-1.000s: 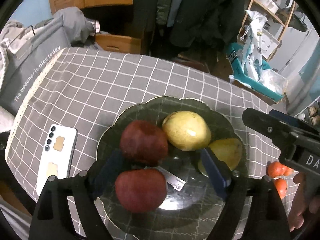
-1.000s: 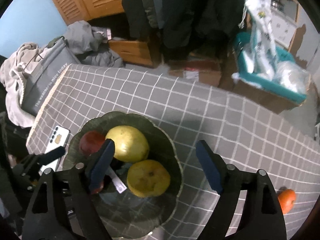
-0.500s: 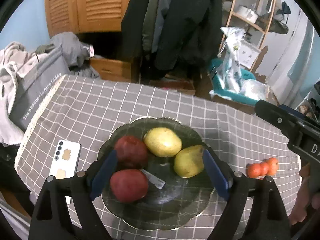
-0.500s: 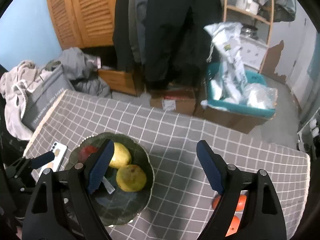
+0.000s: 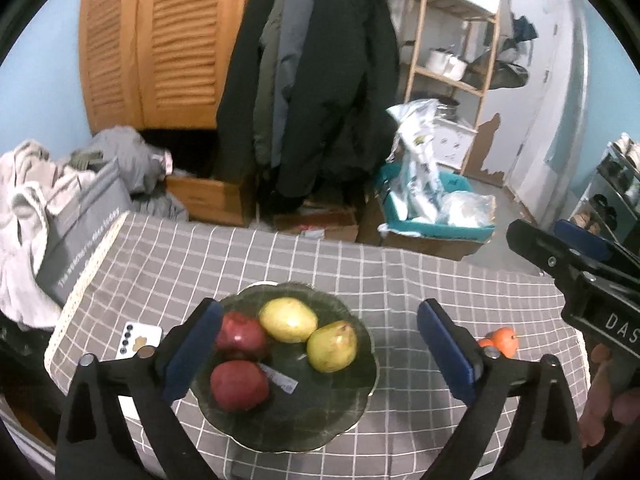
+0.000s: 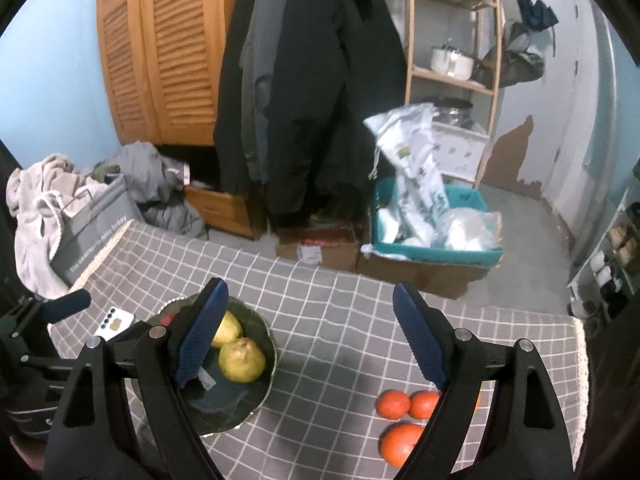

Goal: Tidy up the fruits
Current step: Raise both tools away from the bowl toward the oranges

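A dark green plate [image 5: 344,420] on the grey checked tablecloth holds two red apples [image 5: 239,385] and two yellow-green pears [image 5: 332,346]. It also shows in the right wrist view [image 6: 240,404], with the pears [image 6: 242,360]. Orange tangerines [image 6: 394,404] lie on the cloth to the right; one shows in the left wrist view [image 5: 505,340]. My left gripper [image 5: 318,348] is open and empty, raised above the plate. My right gripper [image 6: 308,334] is open and empty, raised above the cloth between plate and tangerines.
A white phone [image 5: 138,340] lies on the cloth left of the plate. A grey bag [image 5: 80,236] leans at the table's left edge. Beyond the far edge are hanging coats [image 5: 320,80], cardboard boxes and a teal bin [image 5: 436,216].
Both grippers have risen and pulled back from the plate, so the table looks smaller and more of the room shows. The fruit has not moved.
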{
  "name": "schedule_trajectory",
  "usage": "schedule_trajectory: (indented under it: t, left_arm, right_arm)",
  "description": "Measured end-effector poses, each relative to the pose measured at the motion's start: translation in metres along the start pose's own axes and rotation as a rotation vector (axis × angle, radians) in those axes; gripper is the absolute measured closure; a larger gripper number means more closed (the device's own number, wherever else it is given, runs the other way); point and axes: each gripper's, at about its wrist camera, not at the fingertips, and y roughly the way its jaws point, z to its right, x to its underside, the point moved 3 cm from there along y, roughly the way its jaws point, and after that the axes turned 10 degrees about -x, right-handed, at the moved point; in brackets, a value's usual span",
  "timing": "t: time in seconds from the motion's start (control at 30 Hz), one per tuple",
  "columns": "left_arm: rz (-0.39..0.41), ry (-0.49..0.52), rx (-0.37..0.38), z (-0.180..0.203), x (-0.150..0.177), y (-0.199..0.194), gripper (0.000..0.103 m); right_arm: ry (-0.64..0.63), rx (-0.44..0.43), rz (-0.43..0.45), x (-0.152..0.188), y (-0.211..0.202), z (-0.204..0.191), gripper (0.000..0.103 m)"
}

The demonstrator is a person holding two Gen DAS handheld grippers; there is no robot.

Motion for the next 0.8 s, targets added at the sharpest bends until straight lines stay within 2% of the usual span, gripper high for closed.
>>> schedule_trajectory:
  t: [0.23, 0.57, 0.8]
  left_arm:
    - [0.058, 0.028, 0.017, 0.017, -0.007, -0.025, 0.002]
    - [0.091, 0.035, 0.039, 0.032, -0.014, -0.043, 0.000]
    - [0.108, 0.063, 0.048, 0.049, -0.013, -0.052, 0.000]
  right_arm:
    - [0.019, 0.023, 0.068, 0.001, -0.039, 0.013, 0.018]
    - [0.012, 0.084, 0.074, 0.020, -0.071, 0.032, 0.017]
    - [0.047, 0.093, 0.083, 0.032, -0.088, 0.048, 0.017]
